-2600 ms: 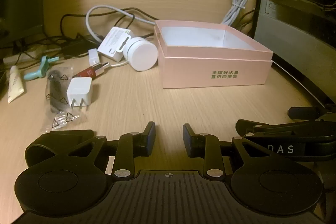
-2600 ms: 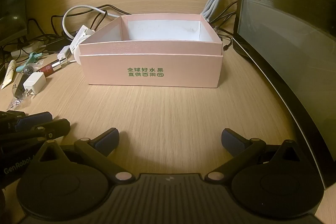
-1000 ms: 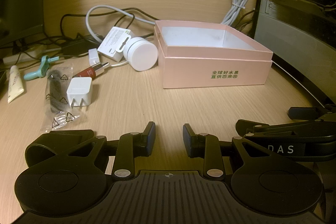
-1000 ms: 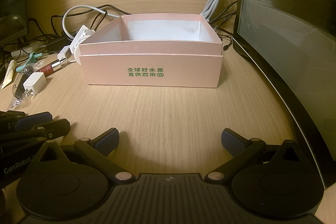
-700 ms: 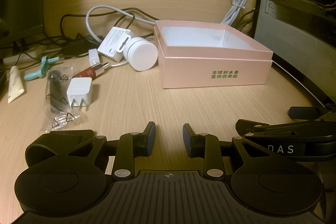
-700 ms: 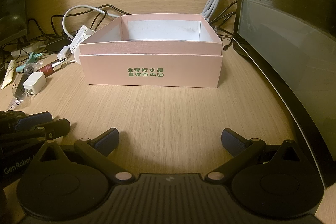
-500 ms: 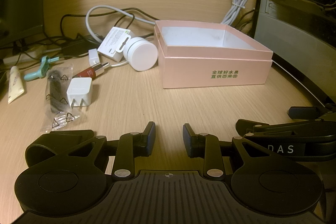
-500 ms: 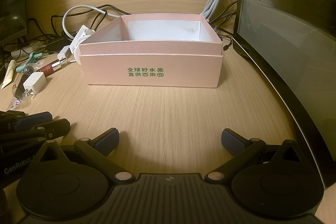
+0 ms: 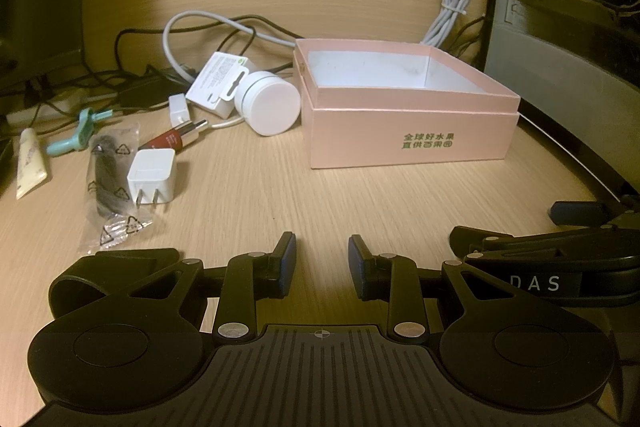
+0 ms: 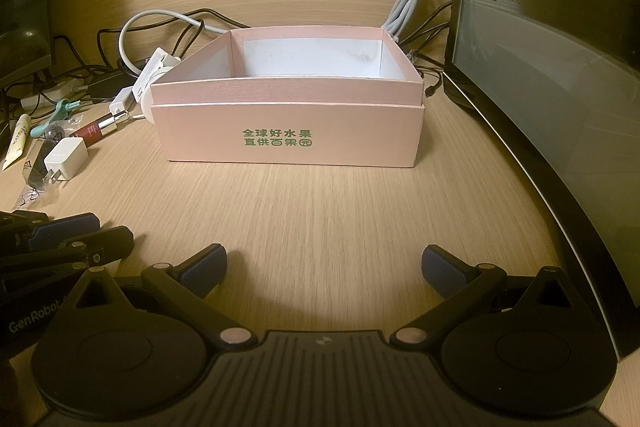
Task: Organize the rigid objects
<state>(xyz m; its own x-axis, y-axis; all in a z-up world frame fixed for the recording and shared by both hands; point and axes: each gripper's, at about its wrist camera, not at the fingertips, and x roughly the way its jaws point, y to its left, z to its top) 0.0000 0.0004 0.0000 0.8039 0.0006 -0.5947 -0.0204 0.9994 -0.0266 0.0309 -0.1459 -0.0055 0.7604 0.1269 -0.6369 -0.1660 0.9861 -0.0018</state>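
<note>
Pink box (image 10: 288, 143) is set on the desk (image 10: 320, 219) at 12 o'clock, open side up, long axis running 9 to 3 o'clock. White charger (image 9: 152, 175) is laid at 10 o'clock, prongs toward 6. Left gripper (image 9: 322, 263) is held slightly parted and empty; right gripper (image 10: 324, 267) is spread wide, empty.

Box ahead of you, small items to its left

Your box (image 9: 408, 143) sits on the surface (image 9: 280, 199); left of it lie the jar (image 9: 272, 105), lipstick (image 9: 172, 139) and charger (image 9: 152, 177), cables (image 9: 192, 31) behind.
</note>
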